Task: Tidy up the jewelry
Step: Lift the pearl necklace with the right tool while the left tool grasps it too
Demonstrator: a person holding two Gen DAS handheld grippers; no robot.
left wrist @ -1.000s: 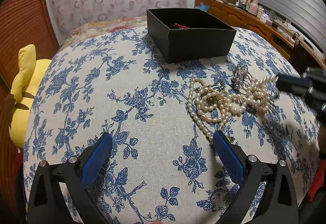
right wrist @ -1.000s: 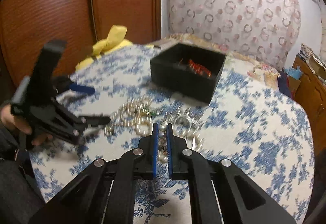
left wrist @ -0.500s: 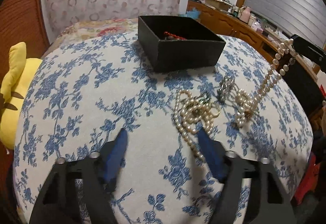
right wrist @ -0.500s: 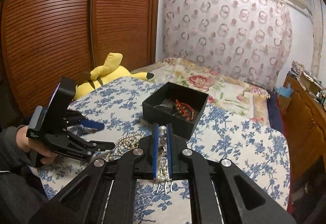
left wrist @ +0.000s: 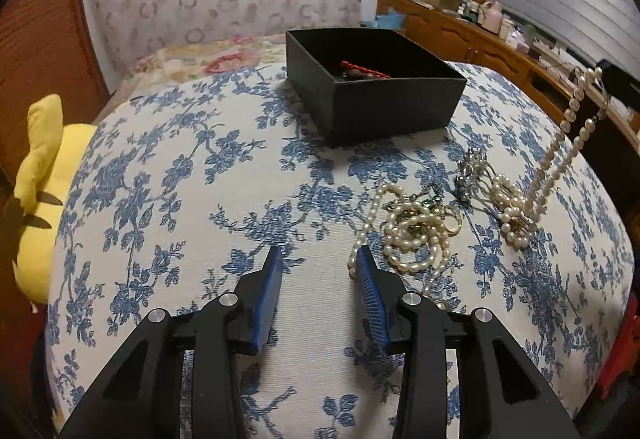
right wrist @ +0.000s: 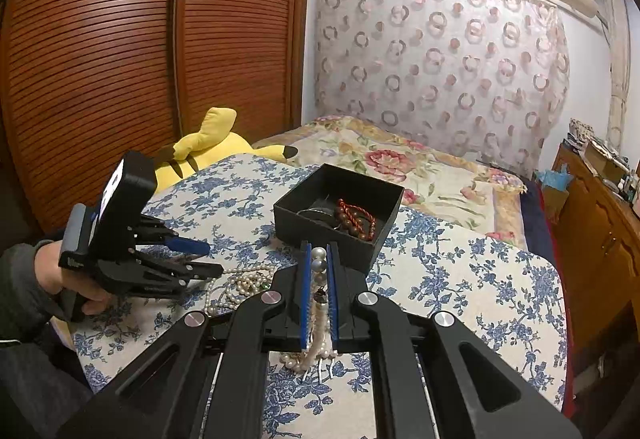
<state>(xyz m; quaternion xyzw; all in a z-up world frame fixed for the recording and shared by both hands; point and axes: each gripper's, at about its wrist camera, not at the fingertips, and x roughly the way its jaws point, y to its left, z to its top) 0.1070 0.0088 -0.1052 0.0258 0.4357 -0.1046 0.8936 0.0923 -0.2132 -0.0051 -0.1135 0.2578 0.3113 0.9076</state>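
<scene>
Our right gripper is clamped on a pearl necklace, which hangs down to the floral cloth. Our left gripper is closing, nothing between its fingers, beside the pearl pile. The black box, with red beads inside, sits farther off.
</scene>
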